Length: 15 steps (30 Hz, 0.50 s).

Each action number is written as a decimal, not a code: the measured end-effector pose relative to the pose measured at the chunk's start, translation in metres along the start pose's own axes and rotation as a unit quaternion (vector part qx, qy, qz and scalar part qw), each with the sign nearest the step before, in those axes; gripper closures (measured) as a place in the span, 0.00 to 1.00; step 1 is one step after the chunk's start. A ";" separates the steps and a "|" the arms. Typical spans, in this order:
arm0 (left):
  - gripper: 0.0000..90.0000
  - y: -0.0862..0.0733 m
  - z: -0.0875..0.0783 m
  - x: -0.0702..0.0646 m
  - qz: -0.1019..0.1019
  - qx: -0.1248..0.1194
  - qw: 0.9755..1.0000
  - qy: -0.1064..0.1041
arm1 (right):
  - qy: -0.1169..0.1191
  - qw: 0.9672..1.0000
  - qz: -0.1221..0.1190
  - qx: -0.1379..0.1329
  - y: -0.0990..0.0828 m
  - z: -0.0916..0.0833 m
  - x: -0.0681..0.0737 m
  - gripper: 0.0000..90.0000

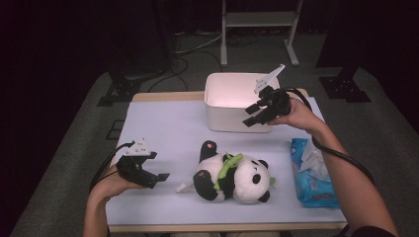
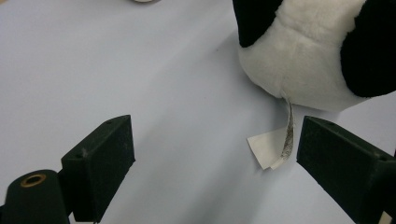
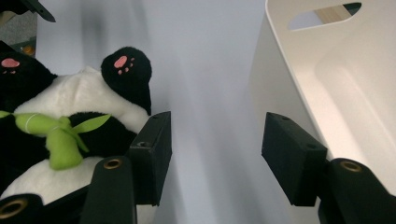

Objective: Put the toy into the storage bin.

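High view: right gripper (image 1: 253, 114) hovers at the white bin's (image 1: 222, 116) front edge, jaws spread, gripping nothing. Left gripper (image 1: 159, 170), jaws spread too, sits beside the panda (image 1: 232, 177).

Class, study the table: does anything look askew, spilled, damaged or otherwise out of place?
Nothing is spilled or damaged. The panda toy lies toppled on its side mid-table, its label trailing on the sheet. The white bin stands upright, and the blue tissue pack lies flat.
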<state>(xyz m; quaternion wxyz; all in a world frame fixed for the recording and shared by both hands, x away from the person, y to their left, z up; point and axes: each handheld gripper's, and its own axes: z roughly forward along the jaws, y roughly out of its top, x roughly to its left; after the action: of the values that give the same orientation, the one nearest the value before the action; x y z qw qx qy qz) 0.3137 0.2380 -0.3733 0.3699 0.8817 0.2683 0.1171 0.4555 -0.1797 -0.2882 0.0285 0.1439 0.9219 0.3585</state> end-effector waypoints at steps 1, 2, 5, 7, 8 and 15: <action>0.12 0.000 0.000 0.000 0.000 0.000 1.000 0.000 | 0.001 1.000 -0.001 0.000 0.002 0.001 -0.001 0.47; 0.12 0.000 0.000 0.000 -0.001 0.000 1.000 0.000 | 0.001 1.000 -0.002 0.002 0.004 0.002 -0.002 0.47; 0.12 -0.001 0.000 0.001 -0.001 0.002 1.000 -0.001 | 0.001 1.000 -0.005 0.011 0.010 0.006 -0.007 0.47; 0.12 -0.002 -0.001 0.001 -0.002 0.001 1.000 -0.001 | 0.003 1.000 -0.005 0.013 0.016 0.010 -0.012 0.48; 0.12 -0.002 -0.001 0.001 -0.003 -0.001 1.000 -0.001 | 0.003 1.000 -0.005 0.013 0.018 0.011 -0.013 0.48; 0.12 -0.004 -0.001 0.004 -0.007 -0.002 1.000 -0.003 | 0.000 1.000 -0.005 0.025 0.026 0.020 -0.026 0.50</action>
<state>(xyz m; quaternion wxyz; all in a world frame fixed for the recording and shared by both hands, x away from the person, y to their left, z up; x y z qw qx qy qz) 0.3148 0.2430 -0.3759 0.3729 0.8796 0.2733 0.1124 0.4902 -0.1564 -0.2868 0.0266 0.1402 0.9312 0.3354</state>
